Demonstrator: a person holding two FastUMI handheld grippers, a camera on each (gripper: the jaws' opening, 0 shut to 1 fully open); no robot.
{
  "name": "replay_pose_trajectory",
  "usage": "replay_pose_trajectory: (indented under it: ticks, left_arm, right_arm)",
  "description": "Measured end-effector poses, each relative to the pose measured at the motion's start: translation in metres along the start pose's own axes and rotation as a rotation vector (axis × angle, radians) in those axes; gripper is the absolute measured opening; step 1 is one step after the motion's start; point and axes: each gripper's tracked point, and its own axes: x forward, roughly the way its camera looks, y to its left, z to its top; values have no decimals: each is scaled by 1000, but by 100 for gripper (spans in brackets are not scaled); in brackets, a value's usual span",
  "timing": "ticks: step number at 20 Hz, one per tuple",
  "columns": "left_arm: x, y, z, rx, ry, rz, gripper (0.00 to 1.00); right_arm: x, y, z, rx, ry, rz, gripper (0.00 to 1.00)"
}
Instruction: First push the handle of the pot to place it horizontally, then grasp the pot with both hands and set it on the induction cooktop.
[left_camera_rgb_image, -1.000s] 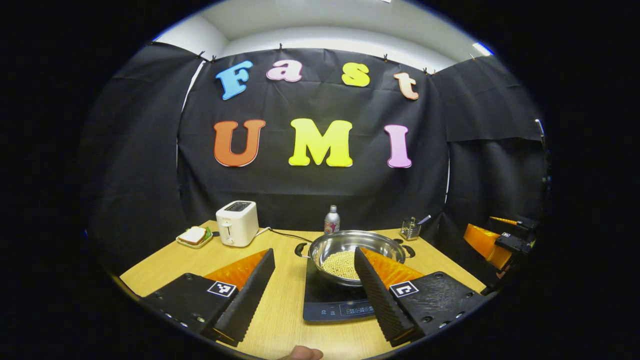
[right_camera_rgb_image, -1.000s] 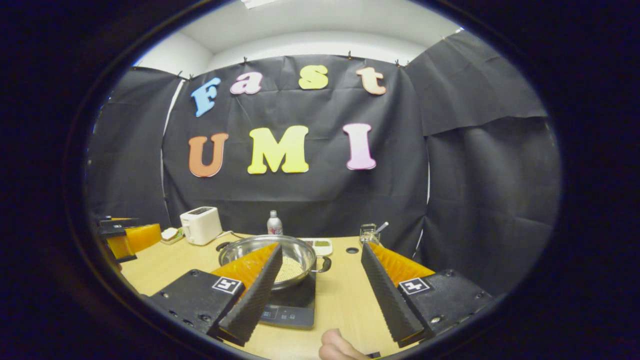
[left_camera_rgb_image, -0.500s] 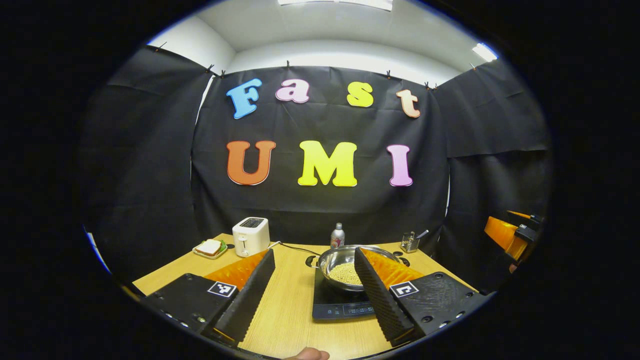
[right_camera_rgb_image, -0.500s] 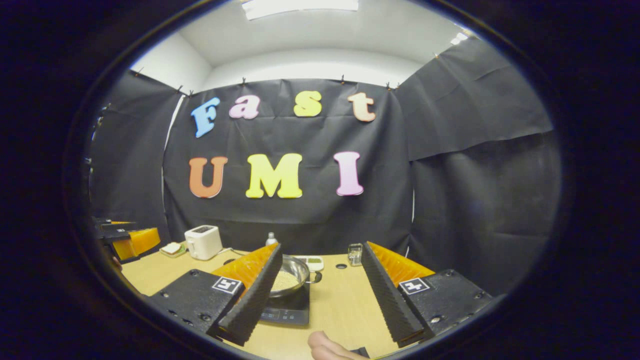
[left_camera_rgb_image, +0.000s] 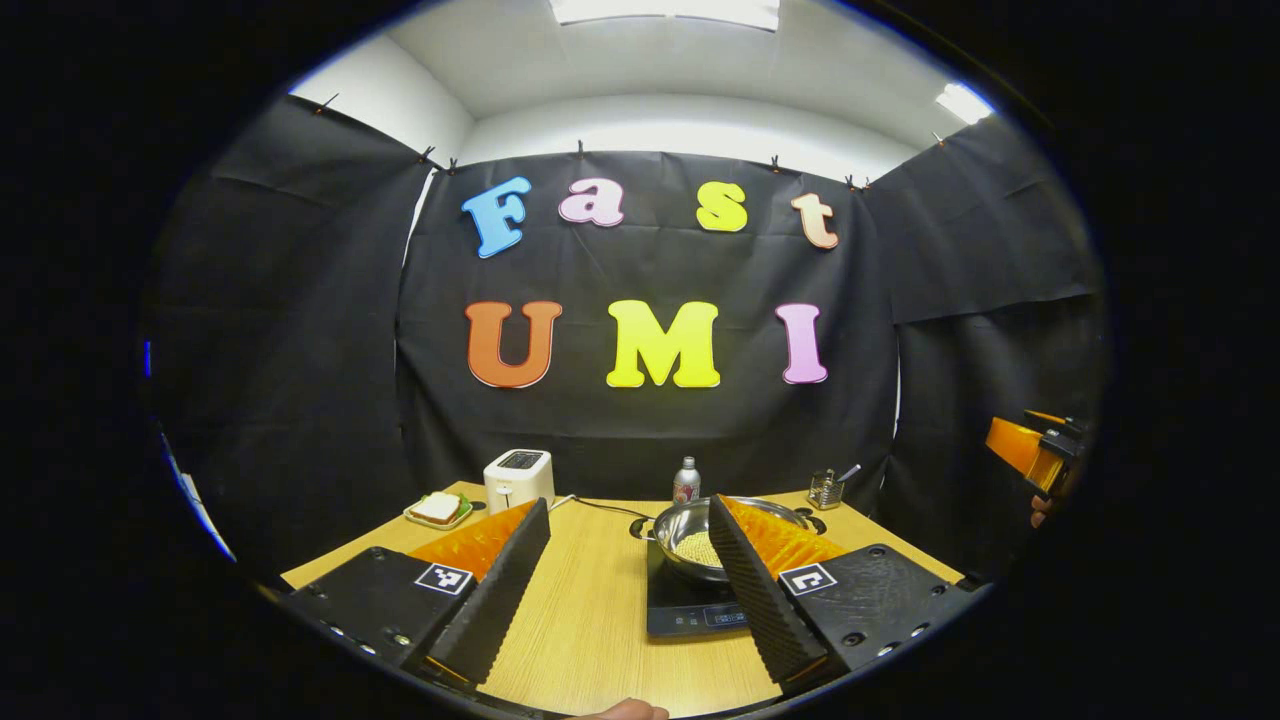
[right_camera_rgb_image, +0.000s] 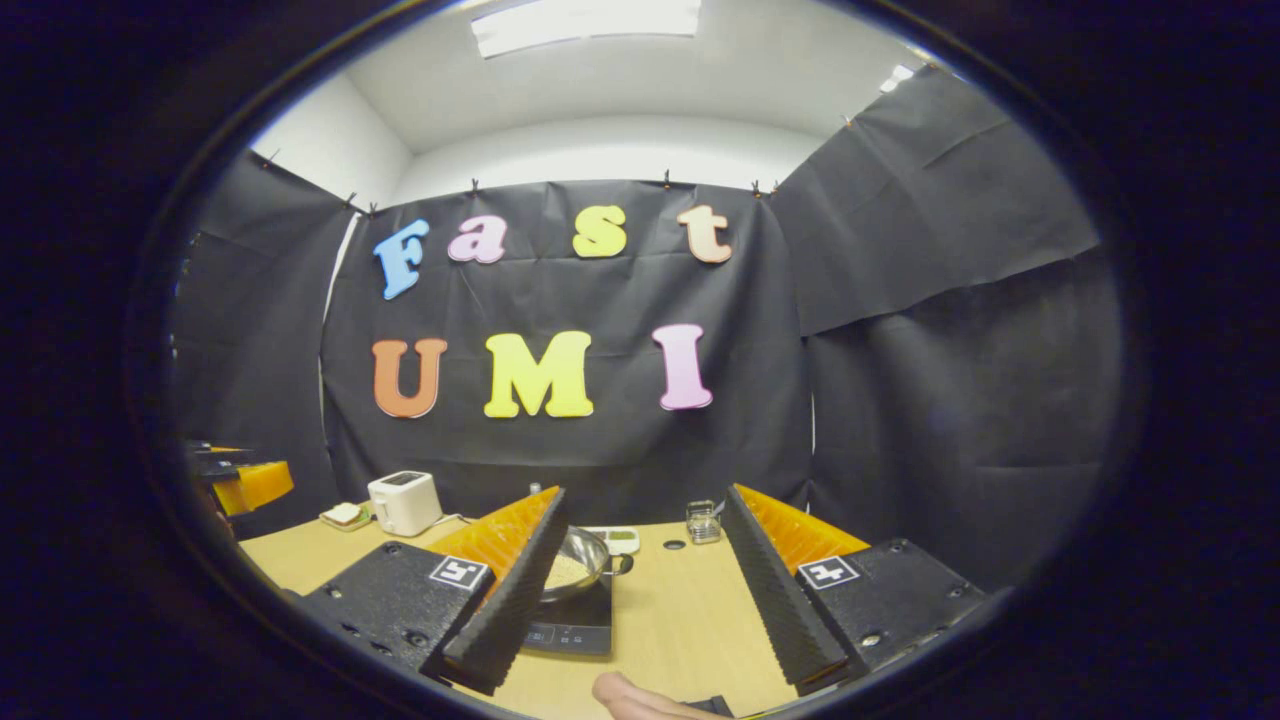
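A steel pot (left_camera_rgb_image: 688, 540) holding pale grains sits on the black induction cooktop (left_camera_rgb_image: 690, 615) on the wooden table (left_camera_rgb_image: 590, 620). A small black handle (left_camera_rgb_image: 636, 526) sticks out on its left side. My left gripper (left_camera_rgb_image: 628, 585) is open, held back from the cooktop with nothing between its fingers. In the right gripper view the pot (right_camera_rgb_image: 580, 570) on the cooktop (right_camera_rgb_image: 575, 630) is partly hidden behind a finger, a handle (right_camera_rgb_image: 622, 565) poking out right. My right gripper (right_camera_rgb_image: 645, 590) is open and empty. The other gripper (left_camera_rgb_image: 1030, 450) hangs at the far right.
A white toaster (left_camera_rgb_image: 518, 478) and a sandwich plate (left_camera_rgb_image: 438, 510) stand at the back left. A bottle (left_camera_rgb_image: 686, 482) is behind the pot and a utensil holder (left_camera_rgb_image: 826, 490) at the back right. A small tray (right_camera_rgb_image: 618, 540) lies behind the pot. A fingertip (right_camera_rgb_image: 640, 698) shows below.
Both grippers have pulled back and away from the pot, which looks smaller and farther now. The pot stays on the cooktop.
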Motion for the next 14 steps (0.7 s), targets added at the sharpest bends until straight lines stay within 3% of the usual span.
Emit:
replay_pose_trajectory:
  ticks: [3,9,10,11,13,14]
  left_arm:
    - [-1,5,7,39,-32,42,95]
    - [-3,-8,16,14,-63,9,95]
    - [-5,-9,17,14,-70,9,84]
    - [-5,-9,18,13,-74,6,95]
    - [-5,-12,17,10,-77,0,95]
    - [-6,-12,17,11,-76,-4,84]
  right_arm:
    - [-2,-5,6,-17,-18,-18,96]
    - [-3,-10,9,-16,-23,-31,98]
    - [-4,-11,9,-14,-25,-32,96]
    - [-3,-11,9,-12,-26,-30,98]
    - [-4,-7,7,-2,-20,-16,98]
    - [-4,-6,8,0,-17,-9,98]
